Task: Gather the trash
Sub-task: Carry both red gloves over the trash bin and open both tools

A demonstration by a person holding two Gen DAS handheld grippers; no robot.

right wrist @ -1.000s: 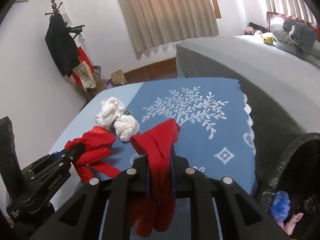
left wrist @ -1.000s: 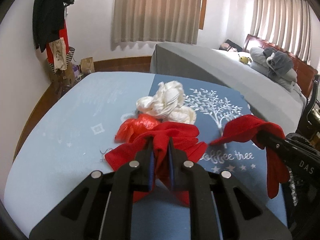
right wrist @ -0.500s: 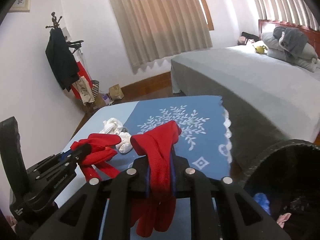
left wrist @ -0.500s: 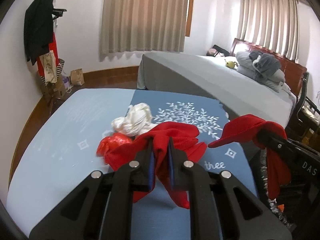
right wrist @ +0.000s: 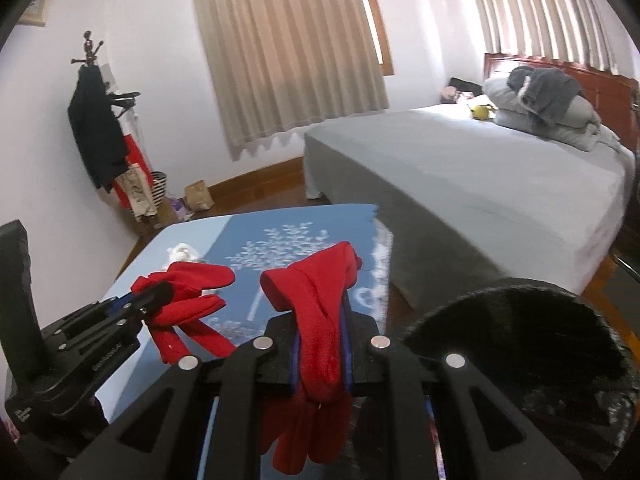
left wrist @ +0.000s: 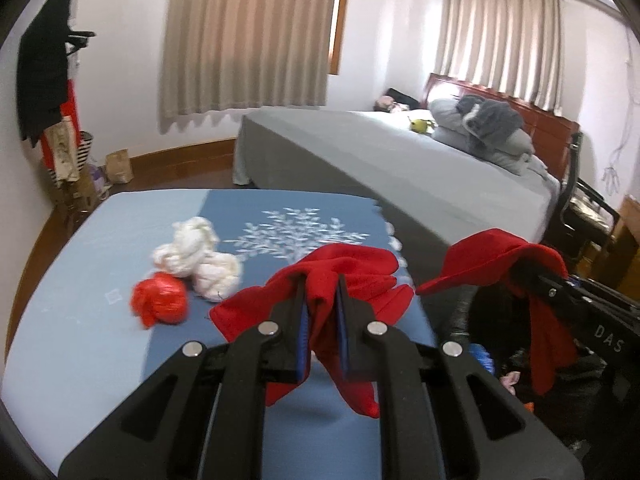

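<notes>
My left gripper [left wrist: 320, 292] is shut on a red glove [left wrist: 352, 276] and holds it above the blue table's [left wrist: 80, 280] right part. My right gripper [right wrist: 320, 312] is shut on a second red glove [right wrist: 320, 300], held over the table's right edge beside the black trash bag [right wrist: 520, 332]. In the left wrist view the right gripper [left wrist: 528, 272] hangs its glove [left wrist: 500, 256] over the bag's opening [left wrist: 496, 320]. A red crumpled wad [left wrist: 162, 304] and white crumpled wads [left wrist: 196, 248] lie on the table.
A grey bed [left wrist: 400, 160] stands behind the table. A coat rack [right wrist: 100, 132] with clothes and bags stands by the left wall. The trash bag holds several scraps [left wrist: 480, 356].
Both grippers have lifted and moved right with their gloves, away from the wads and toward the trash bag. The right glove now hangs by the bag's mouth.
</notes>
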